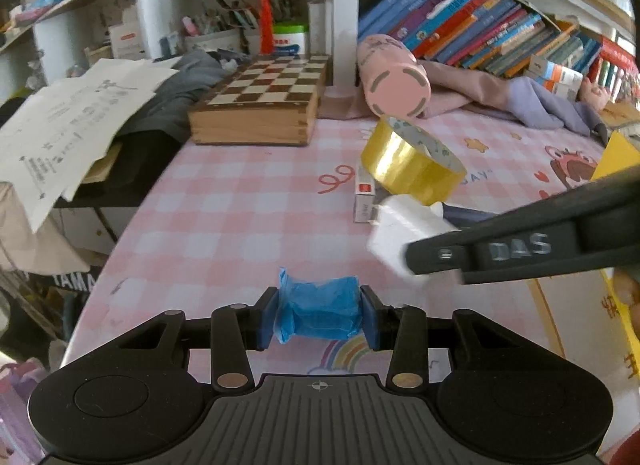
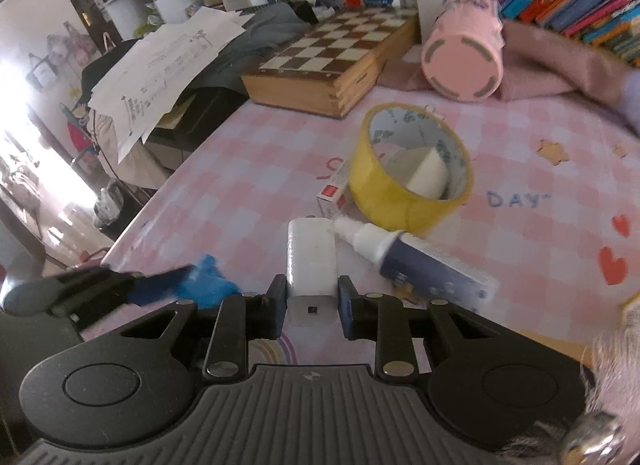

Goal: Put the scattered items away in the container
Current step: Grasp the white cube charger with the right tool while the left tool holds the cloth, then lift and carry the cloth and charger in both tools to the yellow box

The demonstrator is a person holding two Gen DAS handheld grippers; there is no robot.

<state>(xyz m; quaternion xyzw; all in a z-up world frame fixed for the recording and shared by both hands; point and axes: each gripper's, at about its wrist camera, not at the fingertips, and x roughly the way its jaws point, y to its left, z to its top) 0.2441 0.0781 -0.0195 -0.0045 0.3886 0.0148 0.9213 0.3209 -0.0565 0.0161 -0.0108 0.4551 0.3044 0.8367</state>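
Left wrist view first: the left gripper [image 1: 319,315] is clenched on a blue crumpled packet [image 1: 318,315], whose two ends meet the blue pads, so it sits square between the fingers and crosswise to them. It seems held by its ends because that is its longer, firmer line. The pink checked tablecloth [image 1: 224,225] shows under it; whether it is clear of the cloth cannot be told.

Farther right in that view, the right gripper [image 1: 434,261] comes in from the edge, clamped on a white block [image 1: 400,233]. Behind it a roll of yellow tape [image 1: 408,163] leans on a small white and red box [image 1: 364,195], which tilts it.

Right wrist view, again from the left: the left gripper's black arm and the blue packet [image 2: 208,285] show at the near left. In the middle the right gripper [image 2: 312,305] grips the white block [image 2: 310,261] by its two long sides. The block's near end lies between the pads and the rest juts forward past the fingertips. Its far end touches or nearly touches the nozzle of a dark blue tube with a white cap [image 2: 416,261], lying slantwise on the cloth. The yellow tape [image 2: 408,169] rings a pale wedge, perhaps an eraser [image 2: 424,173].

A pink cup [image 2: 464,61] lies on its side at the back, beside a chessboard box [image 2: 332,69]. Which container is meant cannot be told.
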